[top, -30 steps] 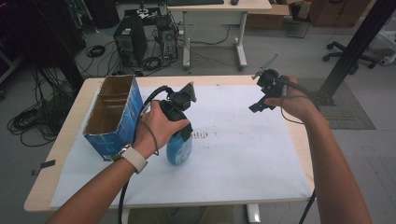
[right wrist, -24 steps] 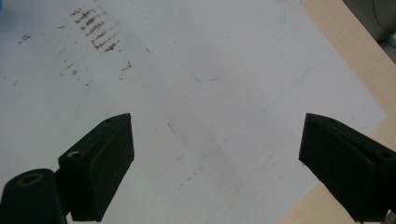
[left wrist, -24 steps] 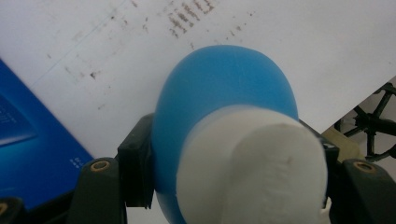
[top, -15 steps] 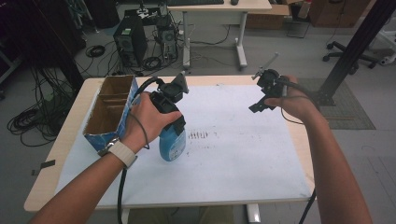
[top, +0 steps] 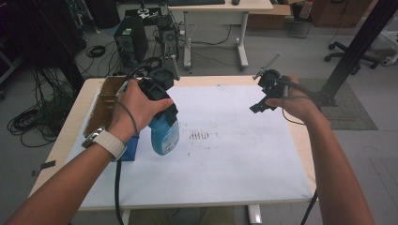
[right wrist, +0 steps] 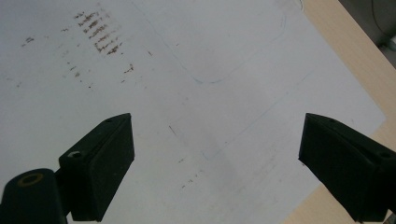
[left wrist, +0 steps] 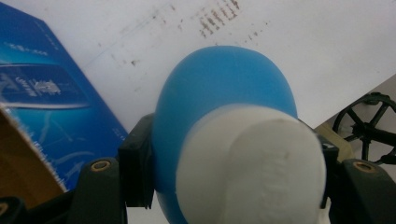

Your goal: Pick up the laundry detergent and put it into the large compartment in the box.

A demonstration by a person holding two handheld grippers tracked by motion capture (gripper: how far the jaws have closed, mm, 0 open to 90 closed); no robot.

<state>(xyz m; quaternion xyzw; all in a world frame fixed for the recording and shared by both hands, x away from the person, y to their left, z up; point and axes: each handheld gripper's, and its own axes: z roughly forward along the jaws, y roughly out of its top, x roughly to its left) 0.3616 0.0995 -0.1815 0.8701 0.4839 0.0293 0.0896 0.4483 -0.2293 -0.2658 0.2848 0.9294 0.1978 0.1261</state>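
1. Bottle [top: 164,136]: a blue bottle with a white cap hangs in the left gripper [top: 162,101], lifted clear of the white sheet [top: 234,159] that covers the desk [top: 300,140], above the sheet's left part.
2. Left gripper: in the left gripper view its two black jaws press on either side of the bottle's neck, just under the white cap [left wrist: 252,168], so it is clenched on the bottle, whose blue body points away toward the sheet.
3. Box [top: 101,110]: an open cardboard box with blue printed sides stands at the left edge of the desk, just beside the bottle; the left gripper view shows its blue side to the left of the bottle.
4. Right gripper [top: 263,101]: it hangs above the right part of the desk, near the far right corner, well apart from the bottle. In the right gripper view its jaws stand wide apart with nothing between them, over bare sheet and the wooden desk edge.
5. Marks [top: 199,136]: a small patch of dark smudges lies near the middle of the sheet, just right of the bottle.
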